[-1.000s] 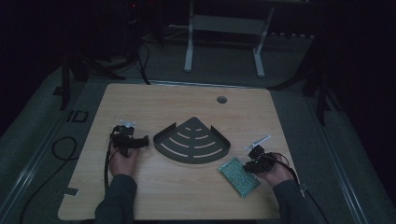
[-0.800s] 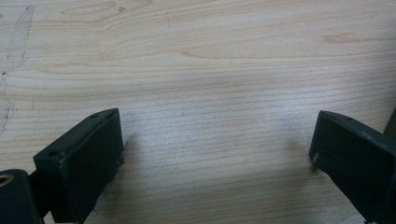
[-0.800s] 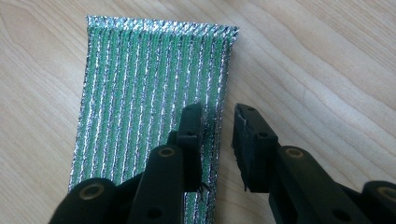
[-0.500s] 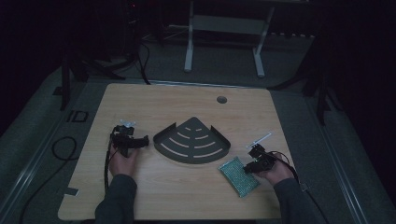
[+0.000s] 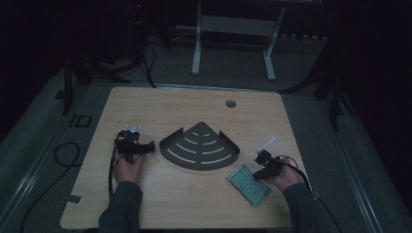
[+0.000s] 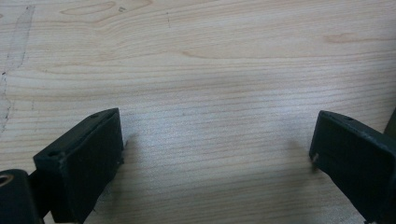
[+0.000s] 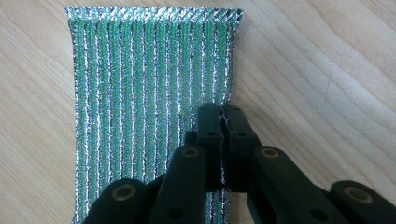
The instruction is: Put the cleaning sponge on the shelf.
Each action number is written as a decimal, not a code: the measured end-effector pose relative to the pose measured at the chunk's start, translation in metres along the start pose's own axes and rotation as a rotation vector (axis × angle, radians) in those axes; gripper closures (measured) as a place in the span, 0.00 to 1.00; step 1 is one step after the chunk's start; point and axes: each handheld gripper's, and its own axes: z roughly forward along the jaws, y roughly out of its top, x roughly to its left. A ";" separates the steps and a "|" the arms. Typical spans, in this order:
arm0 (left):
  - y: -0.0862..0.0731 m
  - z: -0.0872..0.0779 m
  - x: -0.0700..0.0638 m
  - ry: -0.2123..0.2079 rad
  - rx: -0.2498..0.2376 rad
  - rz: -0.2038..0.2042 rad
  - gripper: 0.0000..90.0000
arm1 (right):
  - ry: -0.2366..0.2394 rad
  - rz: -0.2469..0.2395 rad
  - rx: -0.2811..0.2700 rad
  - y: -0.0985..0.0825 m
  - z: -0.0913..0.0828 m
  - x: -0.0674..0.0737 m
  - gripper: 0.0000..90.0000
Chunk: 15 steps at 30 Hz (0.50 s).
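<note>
On the wooden table [image 5: 194, 194], the right gripper [image 7: 223, 114] has pinched the green scrubbing pad's [image 7: 149, 84] edge, while the left gripper [image 6: 215, 154] idles spread.

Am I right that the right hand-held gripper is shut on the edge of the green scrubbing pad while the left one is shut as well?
Not quite. The right hand-held gripper is shut on the green scrubbing pad, but the left hand-held gripper is open: the left gripper view shows its jaws wide apart over bare table.
</note>
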 end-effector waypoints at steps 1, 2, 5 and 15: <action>0.000 0.000 0.000 0.000 0.000 0.000 0.04 | -0.009 -0.005 0.009 0.001 -0.001 0.001 0.99; 0.000 0.000 0.000 0.000 0.000 0.000 0.04 | -0.016 -0.012 0.010 0.002 -0.001 0.002 0.99; 0.000 0.000 0.000 0.000 0.000 0.000 0.04 | -0.029 -0.020 0.018 0.003 -0.003 0.005 0.99; 0.000 0.000 0.000 0.001 0.000 -0.002 0.04 | -0.045 -0.042 -0.020 0.006 -0.019 0.011 1.00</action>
